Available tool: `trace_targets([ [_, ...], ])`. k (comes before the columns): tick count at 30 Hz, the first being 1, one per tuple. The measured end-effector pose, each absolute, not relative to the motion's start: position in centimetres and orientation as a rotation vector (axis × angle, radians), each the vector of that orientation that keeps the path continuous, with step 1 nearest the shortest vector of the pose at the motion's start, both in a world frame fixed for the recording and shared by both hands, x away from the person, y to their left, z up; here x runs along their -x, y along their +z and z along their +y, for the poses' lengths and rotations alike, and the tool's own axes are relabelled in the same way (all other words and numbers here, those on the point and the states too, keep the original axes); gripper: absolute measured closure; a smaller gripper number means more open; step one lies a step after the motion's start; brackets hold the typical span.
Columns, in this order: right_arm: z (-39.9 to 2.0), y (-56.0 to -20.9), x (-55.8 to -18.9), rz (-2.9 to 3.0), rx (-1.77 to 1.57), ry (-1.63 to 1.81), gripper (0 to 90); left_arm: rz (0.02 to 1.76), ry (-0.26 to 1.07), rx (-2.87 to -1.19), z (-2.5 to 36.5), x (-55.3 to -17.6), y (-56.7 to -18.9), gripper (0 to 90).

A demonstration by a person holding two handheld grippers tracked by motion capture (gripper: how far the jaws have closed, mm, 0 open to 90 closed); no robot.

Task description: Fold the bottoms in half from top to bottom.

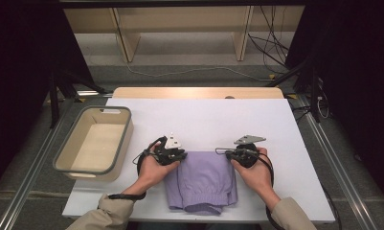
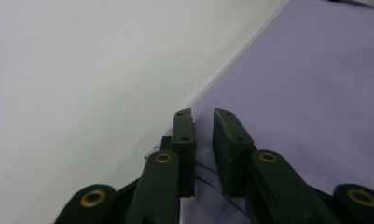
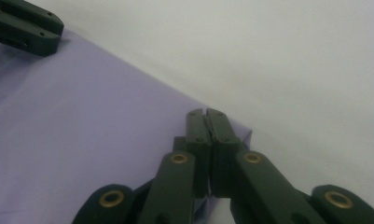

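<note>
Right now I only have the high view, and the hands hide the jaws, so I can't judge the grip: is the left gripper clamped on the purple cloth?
Observer: No. In the left gripper view the left gripper has a narrow gap between its jaws. A fold of the purple cloth sits low in that gap, and the pads do not appear to press on it.
Operator: And the right one?
Observer: In the right gripper view the right gripper has its jaws shut together right at a corner of the cloth. I cannot tell whether any fabric is caught between them.
</note>
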State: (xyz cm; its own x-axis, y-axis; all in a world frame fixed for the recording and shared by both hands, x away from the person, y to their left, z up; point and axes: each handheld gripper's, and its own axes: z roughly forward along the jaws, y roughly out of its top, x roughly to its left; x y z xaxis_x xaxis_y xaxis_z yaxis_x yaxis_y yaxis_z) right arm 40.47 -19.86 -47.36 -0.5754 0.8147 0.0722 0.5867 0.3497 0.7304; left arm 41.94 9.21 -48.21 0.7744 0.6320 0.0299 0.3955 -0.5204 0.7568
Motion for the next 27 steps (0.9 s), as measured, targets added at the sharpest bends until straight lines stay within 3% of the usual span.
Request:
trace_targets([
  [7, -20.8, -46.9, -38.9, 2.297, -1.229, 1.134, 71.3, 0.792, 0.333, -2.14, 9.9, -41.0, -47.3, 67.2],
  [16, -22.1, -46.2, -36.1, 2.284, -1.181, 1.255, 47.6, 0.781, 0.307, -2.148, 10.5, -39.3, -46.7, 37.7],
  [20, -22.4, -45.9, -34.8, 2.279, -1.15, 1.28, 35.6, 0.796, 0.298, -2.129, 11.2, -38.5, -46.4, 29.0],
  [27, -22.4, -45.8, -33.7, 2.272, -1.136, 1.316, 26.0, 0.825, 0.277, -2.095, 12.0, -37.9, -46.0, 15.9],
])
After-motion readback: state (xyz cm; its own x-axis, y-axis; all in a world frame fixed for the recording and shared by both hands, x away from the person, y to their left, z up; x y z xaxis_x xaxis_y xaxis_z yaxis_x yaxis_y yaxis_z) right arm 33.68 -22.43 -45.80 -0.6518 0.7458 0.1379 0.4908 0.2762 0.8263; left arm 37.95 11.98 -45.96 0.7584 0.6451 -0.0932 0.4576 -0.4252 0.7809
